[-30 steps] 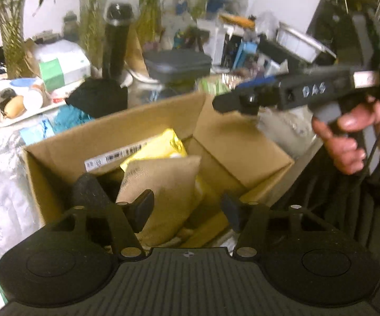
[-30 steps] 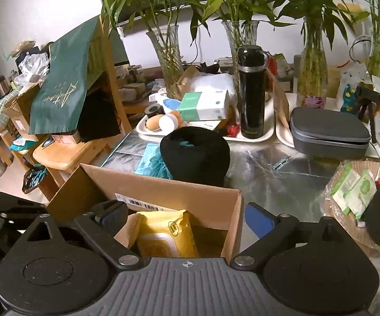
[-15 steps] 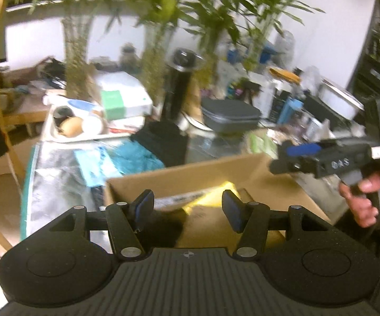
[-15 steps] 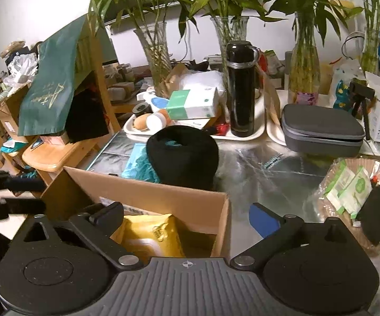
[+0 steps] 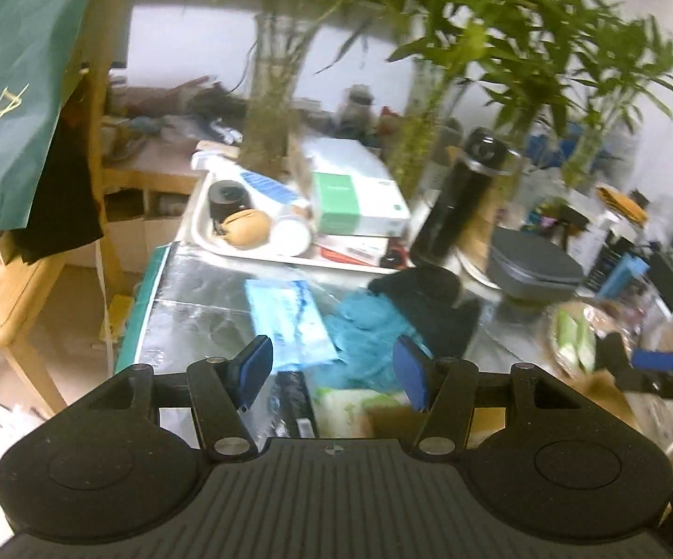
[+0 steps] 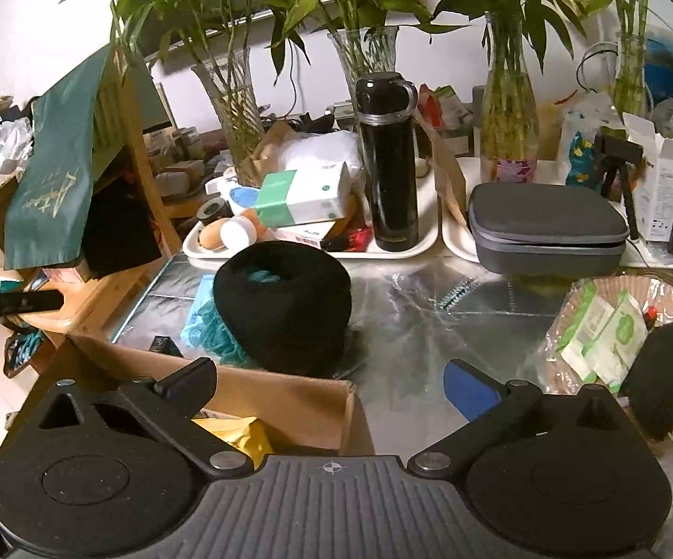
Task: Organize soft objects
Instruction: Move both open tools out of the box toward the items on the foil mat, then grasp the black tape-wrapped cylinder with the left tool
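Note:
An open cardboard box (image 6: 290, 396) sits at the table's near edge with a yellow packet (image 6: 238, 433) inside. Just behind it lie a black ring-shaped cushion (image 6: 285, 303), a teal cloth (image 6: 210, 321) and a blue packet (image 5: 290, 321). My right gripper (image 6: 332, 379) hangs wide open over the box's far right corner, holding nothing. My left gripper (image 5: 332, 368) is half open and empty, above the teal cloth (image 5: 364, 340) and the blue packet. The cushion (image 5: 425, 307) lies beyond its right finger. The right gripper (image 5: 653, 368) shows at the right edge of the left wrist view.
Behind the cushion, a white tray (image 6: 425, 233) holds a black flask (image 6: 388, 163) and a tissue box (image 6: 304, 195). A grey case (image 6: 546, 228) and glass vases of bamboo stand at the back. A basket (image 6: 616, 326) of green packets is on the right, a wooden chair (image 6: 103, 279) on the left.
The left wrist view has swung up and left, off the box's inside and onto the table behind it. The right gripper has edged toward the cushion, and the box sits lower in its view.

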`<state>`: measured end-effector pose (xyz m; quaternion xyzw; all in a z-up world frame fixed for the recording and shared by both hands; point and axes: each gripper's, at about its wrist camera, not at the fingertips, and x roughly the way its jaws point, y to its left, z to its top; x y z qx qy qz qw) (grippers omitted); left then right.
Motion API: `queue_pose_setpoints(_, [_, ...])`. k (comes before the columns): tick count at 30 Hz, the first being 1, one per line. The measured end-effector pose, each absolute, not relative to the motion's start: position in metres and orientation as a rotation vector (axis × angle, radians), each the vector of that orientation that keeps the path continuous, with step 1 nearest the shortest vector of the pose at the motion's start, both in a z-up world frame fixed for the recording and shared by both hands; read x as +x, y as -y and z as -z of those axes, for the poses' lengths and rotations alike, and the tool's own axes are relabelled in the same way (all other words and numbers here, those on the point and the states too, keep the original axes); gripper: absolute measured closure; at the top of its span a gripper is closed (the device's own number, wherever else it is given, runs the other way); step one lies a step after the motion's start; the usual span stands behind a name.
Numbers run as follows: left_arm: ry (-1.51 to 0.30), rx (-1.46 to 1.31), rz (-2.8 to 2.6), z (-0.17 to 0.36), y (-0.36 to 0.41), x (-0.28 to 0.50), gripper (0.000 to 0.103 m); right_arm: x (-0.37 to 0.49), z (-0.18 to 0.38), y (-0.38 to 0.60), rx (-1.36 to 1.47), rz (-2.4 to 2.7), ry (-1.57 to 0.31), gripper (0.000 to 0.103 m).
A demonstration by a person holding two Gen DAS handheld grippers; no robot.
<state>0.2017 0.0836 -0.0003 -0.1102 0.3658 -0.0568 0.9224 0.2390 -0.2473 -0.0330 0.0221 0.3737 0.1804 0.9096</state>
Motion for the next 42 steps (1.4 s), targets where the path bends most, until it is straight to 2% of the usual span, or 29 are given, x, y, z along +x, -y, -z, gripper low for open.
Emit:
queue_pose_setpoints(9, [-0.831, -0.164, 0.132, 0.021, -0.081, 0.236, 0.047, 0.266, 0.04, 0.255, 0.043, -0.335, -0.753, 0.0])
queue_pose_setpoints(14, [-0.929, -0.096, 0.189, 0.034, -0.069, 0.235, 0.046, 0.278, 0.043, 0.252, 0.016, -0.332, -0.748, 0.0])
queue_pose_setpoints(17, [-0.921, -0.073, 0.21, 0.033, -0.067, 0.231, 0.046, 0.285, 0.044, 0.251, 0.006, -0.335, -0.746, 0.0])
queue_pose_setpoints(29, [-0.944, -0.25, 0.155, 0.035, -0.097, 0.262, 0.046, 0.317, 0.053, 0.242, -0.053, -0.362, -0.741, 0.0])
queue_pose_setpoints(42, [-1.224, -0.346, 0.073, 0.085, -0.105, 0.304, 0.046, 0.344, 0.068, 0.233, -0.076, -0.368, -0.793, 0.0])
